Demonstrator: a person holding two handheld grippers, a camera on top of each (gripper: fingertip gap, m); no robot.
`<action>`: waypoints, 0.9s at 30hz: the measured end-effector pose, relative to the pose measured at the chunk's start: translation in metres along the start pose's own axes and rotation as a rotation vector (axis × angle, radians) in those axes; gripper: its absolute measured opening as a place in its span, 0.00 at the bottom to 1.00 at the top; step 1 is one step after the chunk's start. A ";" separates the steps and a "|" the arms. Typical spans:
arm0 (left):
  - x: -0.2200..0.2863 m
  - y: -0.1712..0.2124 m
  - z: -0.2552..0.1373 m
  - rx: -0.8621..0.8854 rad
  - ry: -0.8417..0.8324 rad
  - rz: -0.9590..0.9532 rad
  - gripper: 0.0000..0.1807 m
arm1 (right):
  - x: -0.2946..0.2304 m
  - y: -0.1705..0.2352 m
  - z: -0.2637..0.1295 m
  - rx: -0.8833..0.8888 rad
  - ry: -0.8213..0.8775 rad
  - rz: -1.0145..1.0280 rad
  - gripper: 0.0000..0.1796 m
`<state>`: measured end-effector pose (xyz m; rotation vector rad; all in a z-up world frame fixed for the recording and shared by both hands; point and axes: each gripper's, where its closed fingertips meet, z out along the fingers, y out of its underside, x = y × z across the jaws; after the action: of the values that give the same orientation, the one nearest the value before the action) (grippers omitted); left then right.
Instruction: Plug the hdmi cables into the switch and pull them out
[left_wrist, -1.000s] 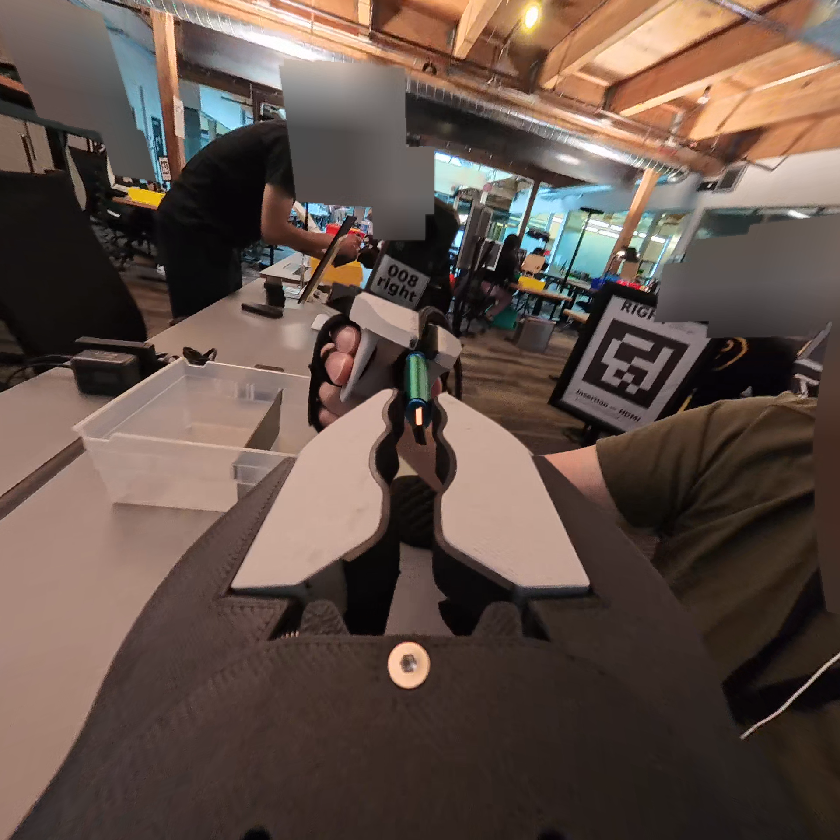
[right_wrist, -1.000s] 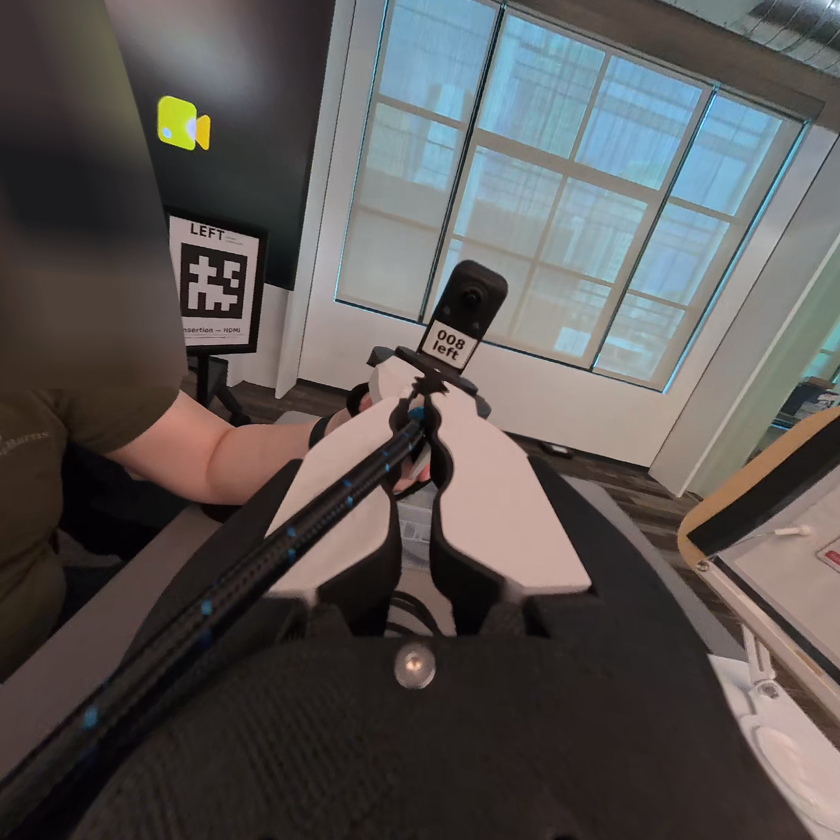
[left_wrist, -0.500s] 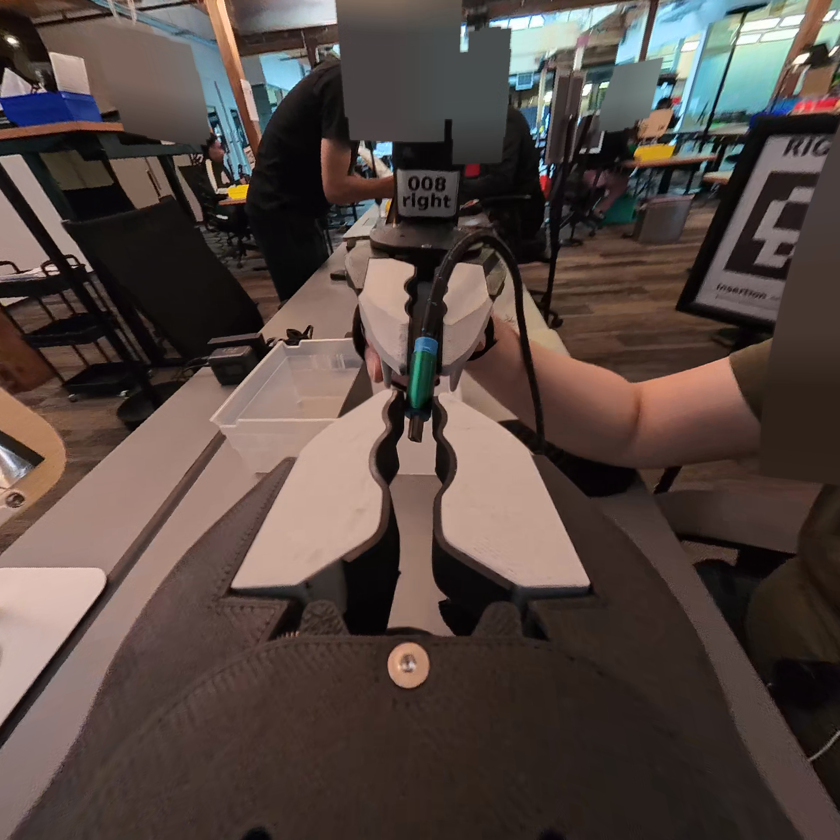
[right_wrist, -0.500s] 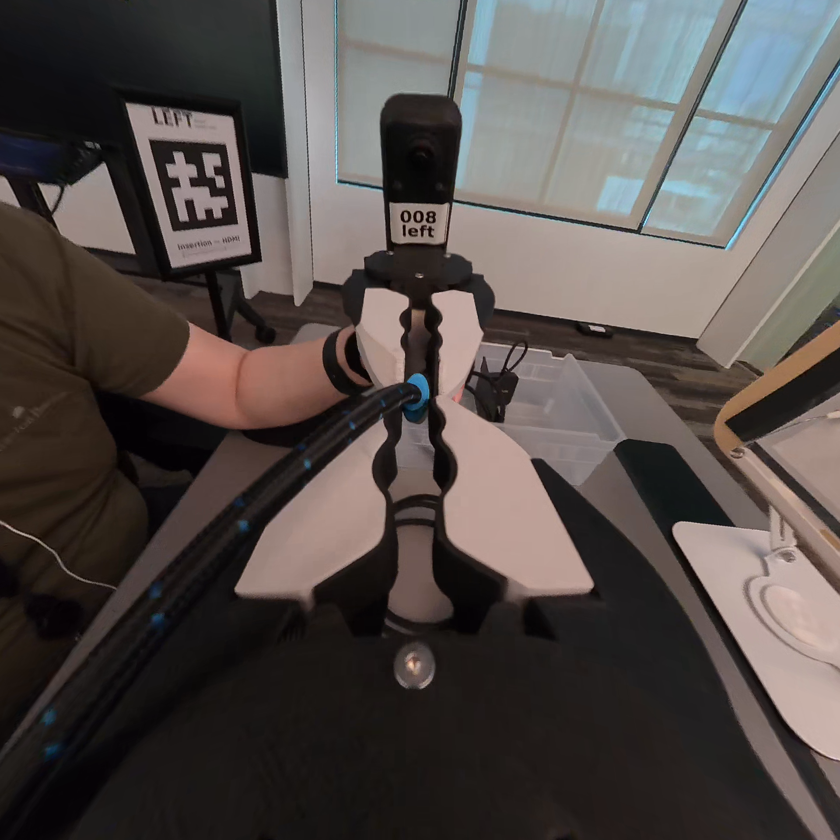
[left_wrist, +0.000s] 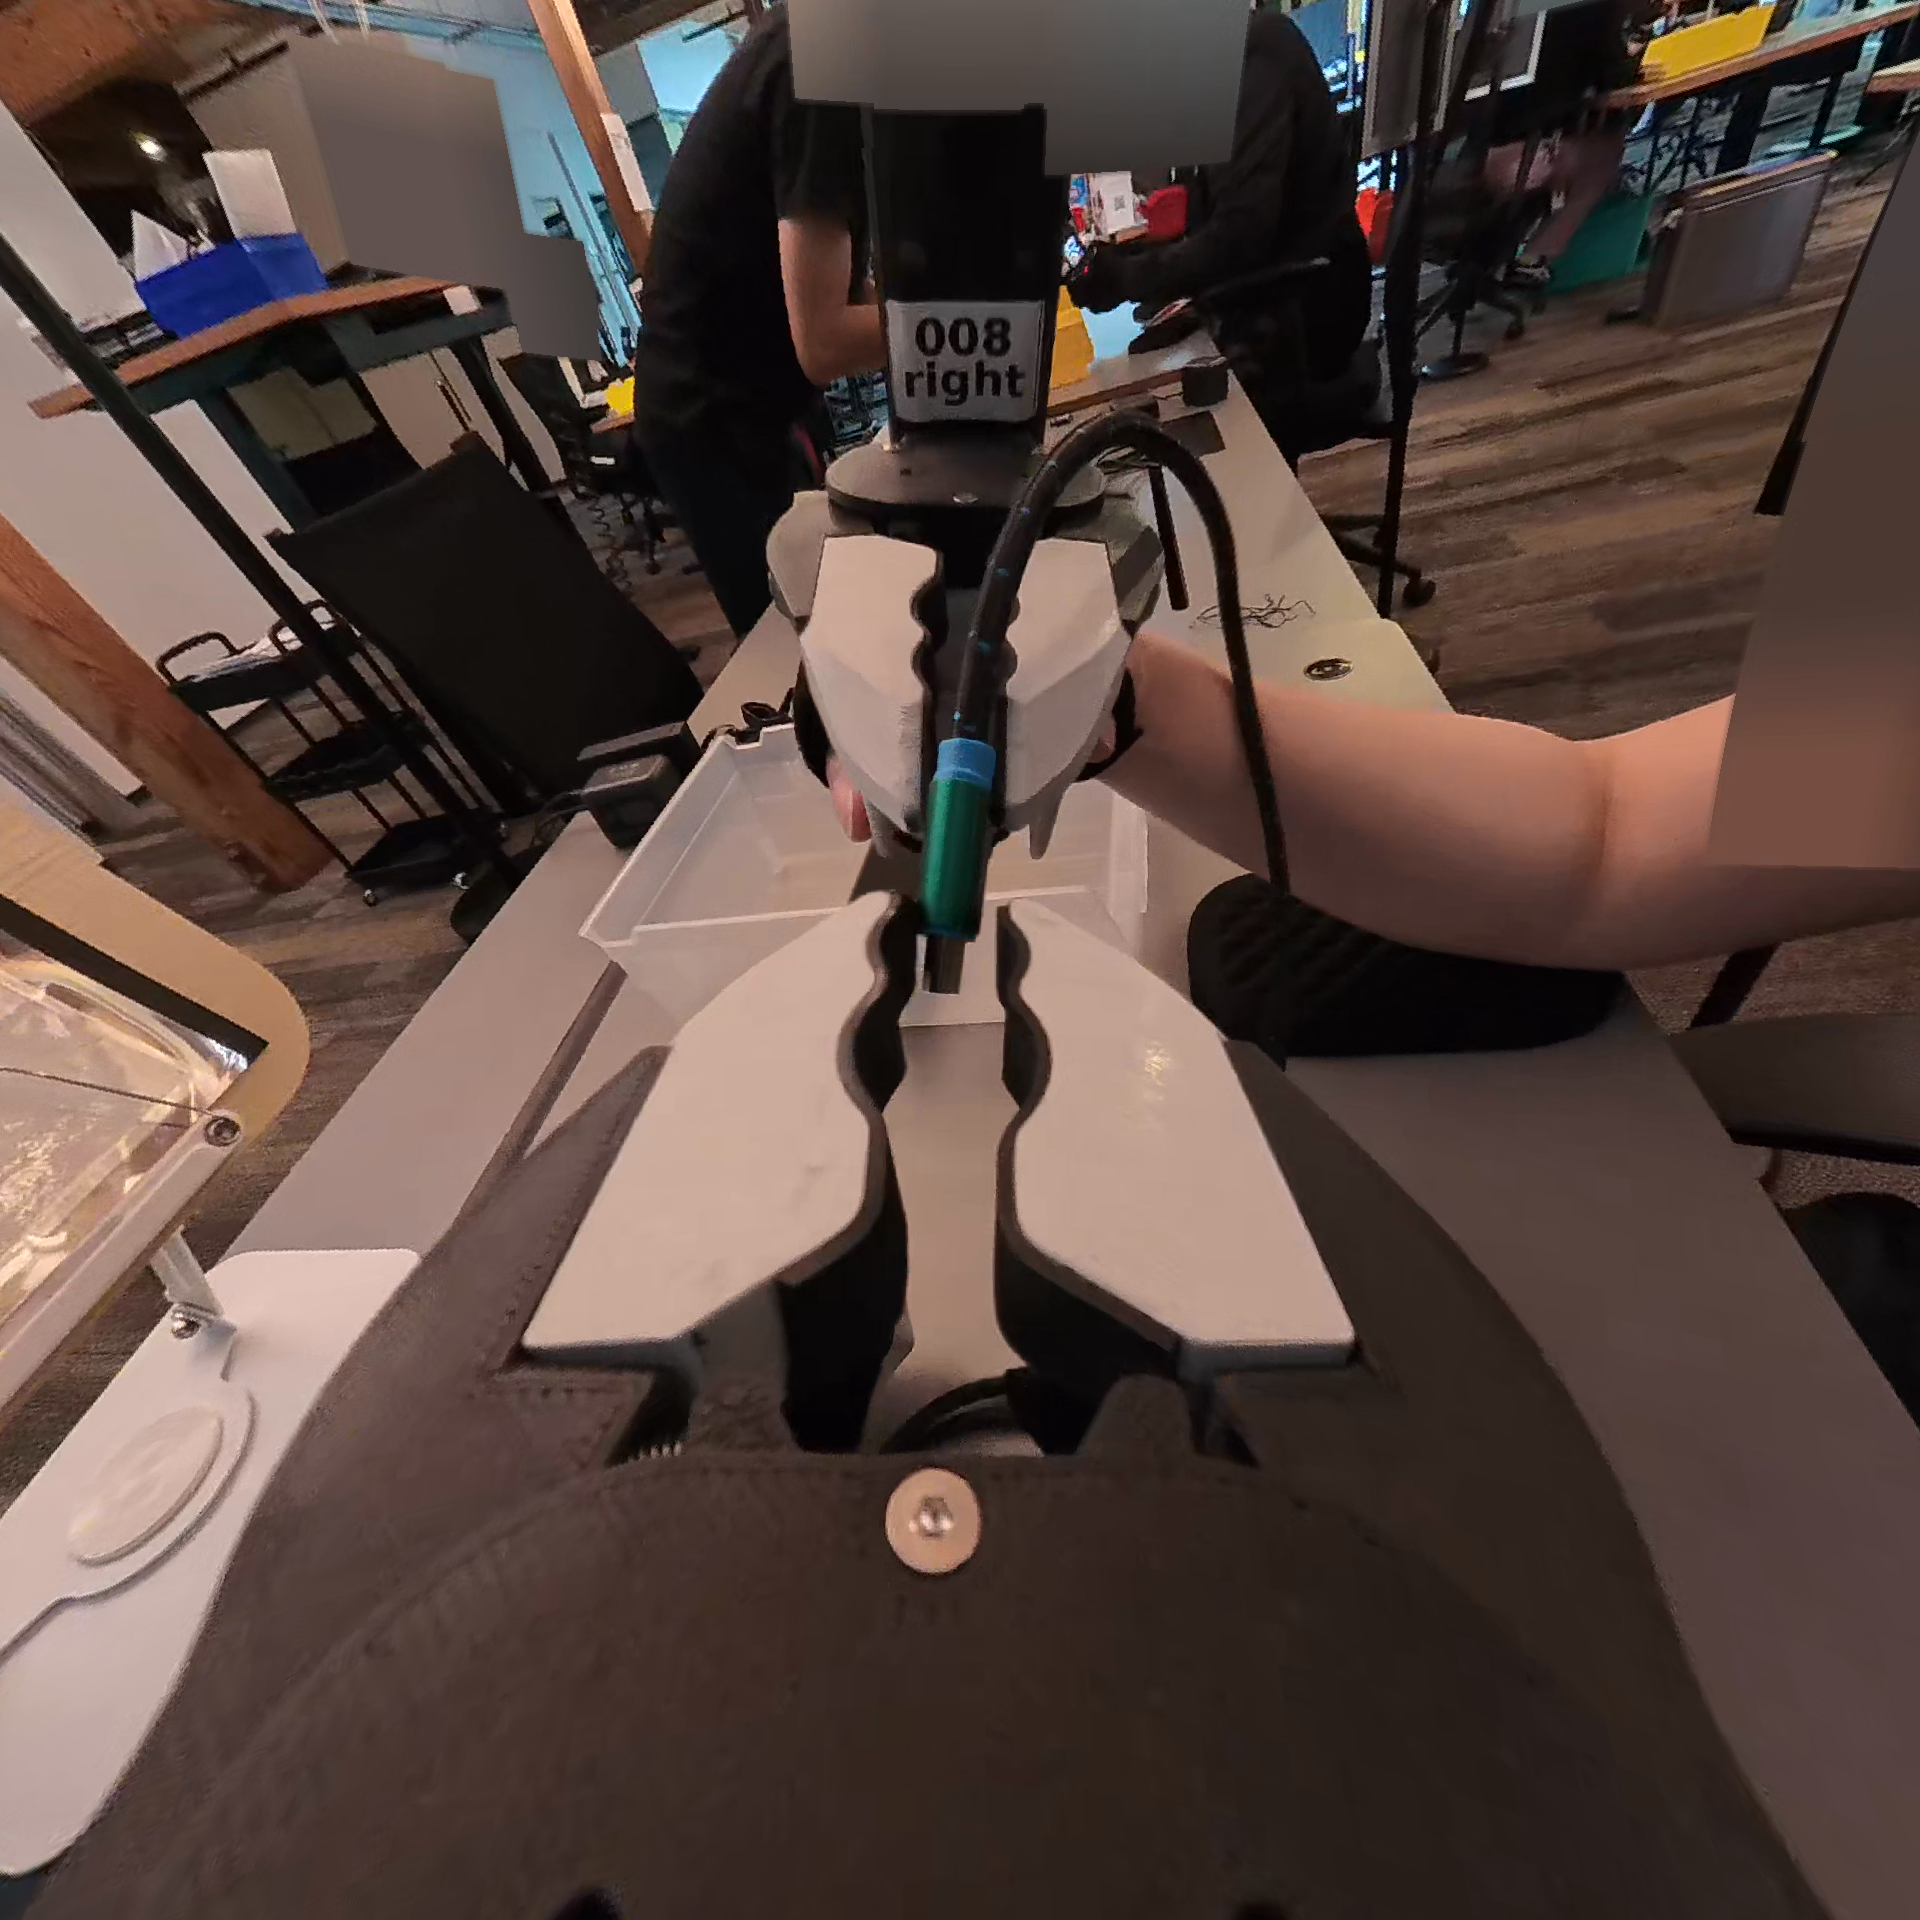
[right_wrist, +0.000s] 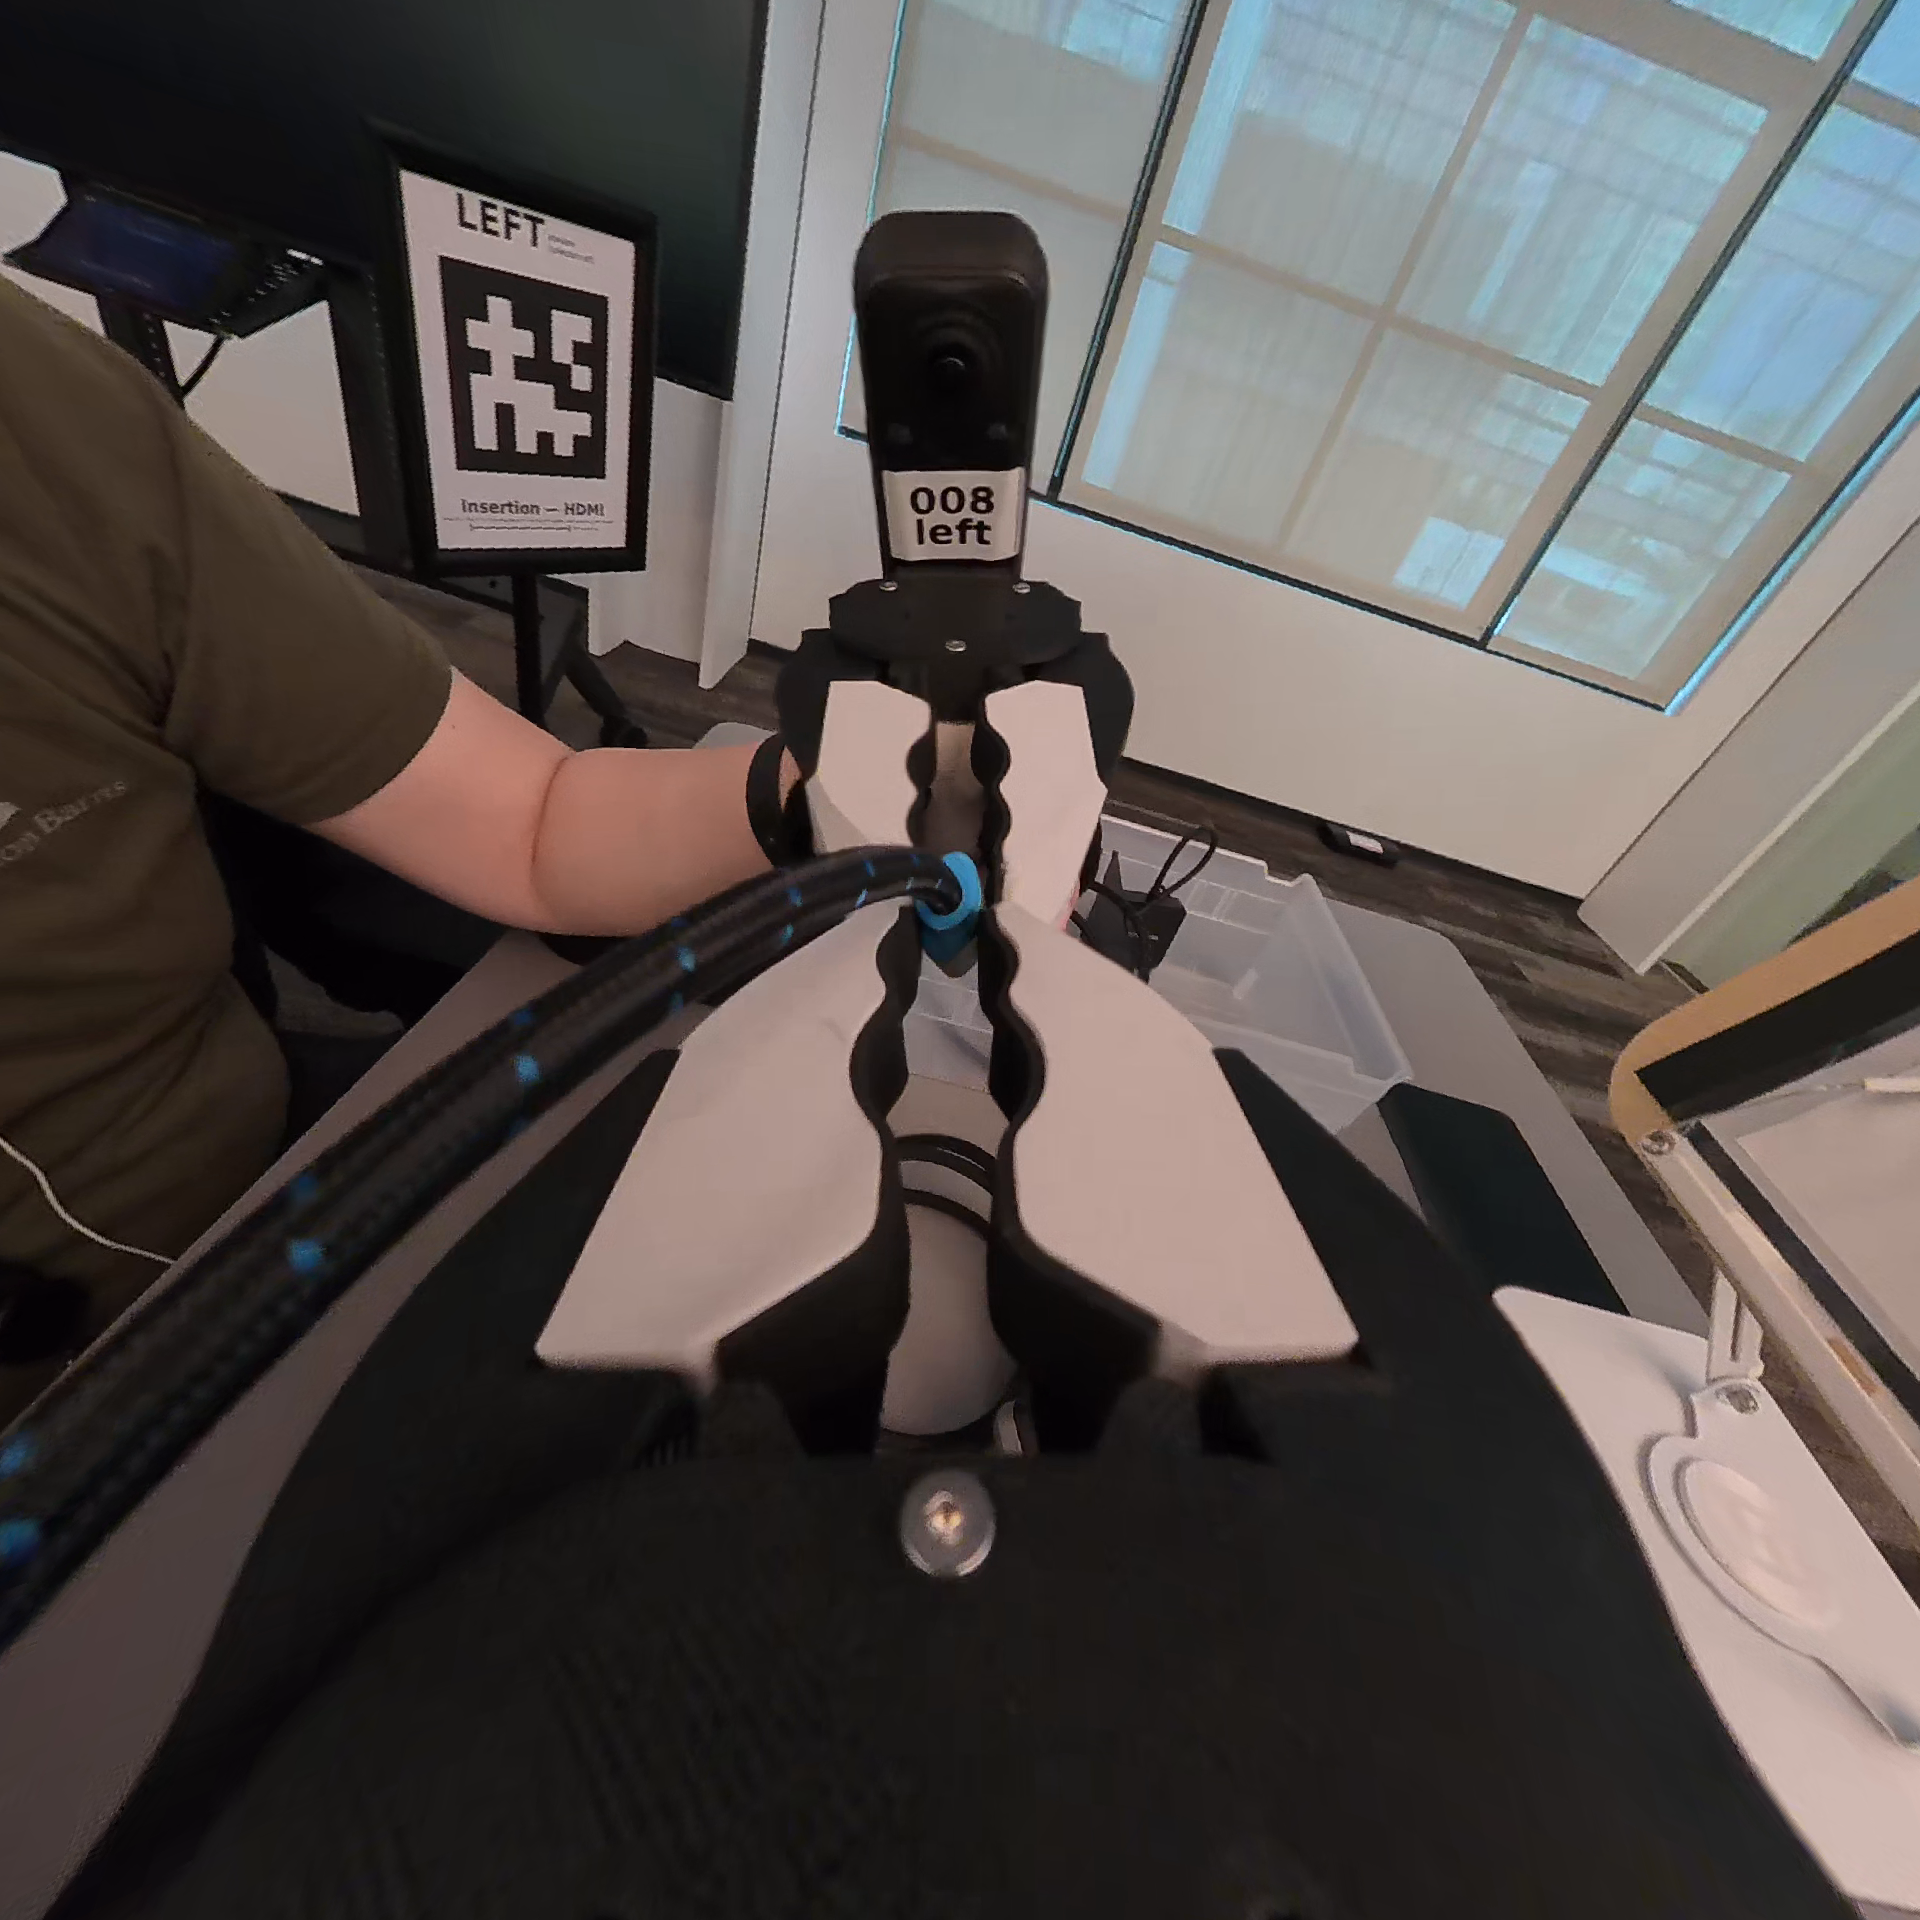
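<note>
My right gripper (right_wrist: 951, 935) is shut on the HDMI plug (right_wrist: 948, 920), which has a blue collar. Its black braided cable (right_wrist: 520, 1070) runs back past the camera on the left. In the left wrist view the right gripper (left_wrist: 961, 831) faces me and holds the green plug (left_wrist: 951, 852) pointing down. The plug's metal tip sits between the fingertips of my left gripper (left_wrist: 948, 920) without touching them. My left gripper is open and empty; it also shows in the right wrist view (right_wrist: 954, 831). A white object with black cable loops (right_wrist: 940, 1164) lies below the fingers; I cannot tell what it is.
A clear plastic bin (left_wrist: 727, 883) stands on the grey table (left_wrist: 1558, 1351) behind the grippers, and a black adapter (right_wrist: 1132, 914) shows at it. A black wrist pad (left_wrist: 1351, 987) lies under the person's forearm. A white stand base (left_wrist: 156, 1455) is at the table's edge. A person in black (left_wrist: 748, 312) stands behind.
Both grippers have tipped down from pointing up at the room to pointing at the table. The right gripper kept the plug. The left gripper's fingers have spread slightly around the plug's tip.
</note>
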<state>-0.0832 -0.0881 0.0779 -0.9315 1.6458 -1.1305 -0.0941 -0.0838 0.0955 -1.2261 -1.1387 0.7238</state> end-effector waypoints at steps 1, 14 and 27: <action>0.001 0.001 0.001 -0.005 0.006 0.003 0.07 | -0.002 0.001 0.001 0.000 -0.010 -0.008 0.06; -0.020 -0.012 -0.023 -0.146 -0.351 0.514 0.06 | 0.093 0.039 -0.116 -0.208 0.642 0.017 0.13; -0.055 -0.013 -0.054 -0.275 -0.647 0.768 0.06 | -0.029 -0.026 -0.002 -0.087 -0.054 0.294 0.08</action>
<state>-0.1162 -0.0266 0.1134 -0.6277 1.4094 -0.0595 -0.1050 -0.1169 0.1133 -1.4741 -1.0540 0.9399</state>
